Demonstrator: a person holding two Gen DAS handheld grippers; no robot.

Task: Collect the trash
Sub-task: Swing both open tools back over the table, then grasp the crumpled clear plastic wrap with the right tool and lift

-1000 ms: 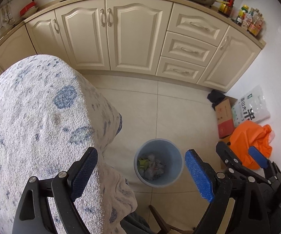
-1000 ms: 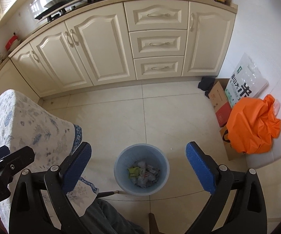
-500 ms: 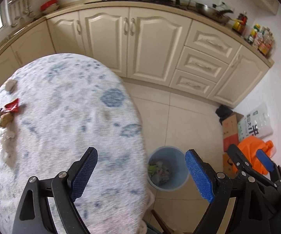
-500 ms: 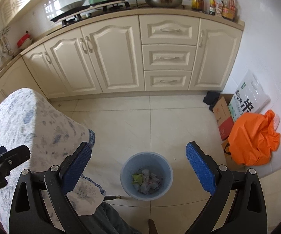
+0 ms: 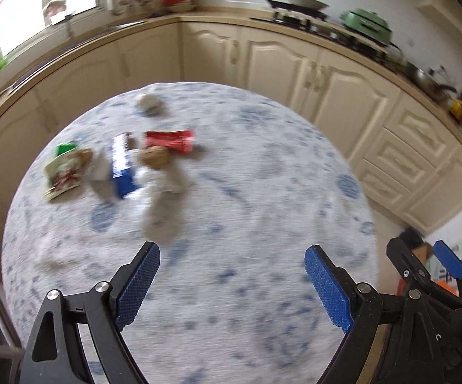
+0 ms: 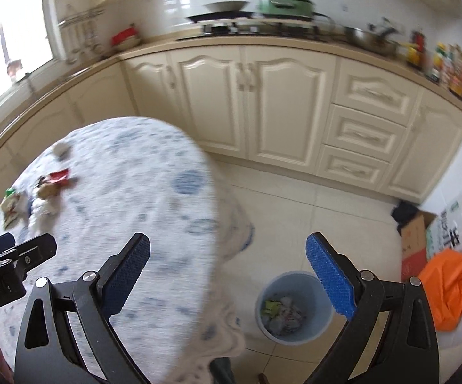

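Swung off the bin and onto the table since a second ago. Left wrist view: left gripper (image 5: 232, 280) spread wide and empty above the tablecloth (image 5: 263, 192); blurred trash pile (image 5: 125, 163) at eleven o'clock, well apart from the pads. Right wrist view: right gripper (image 6: 227, 272) likewise gaping, nothing held; blue bin (image 6: 293, 307) at five o'clock, wrappers (image 6: 35, 198) far at nine. Probably heading back for another pickup.

Cream cabinets (image 6: 256, 102), orange bag (image 6: 448, 291)
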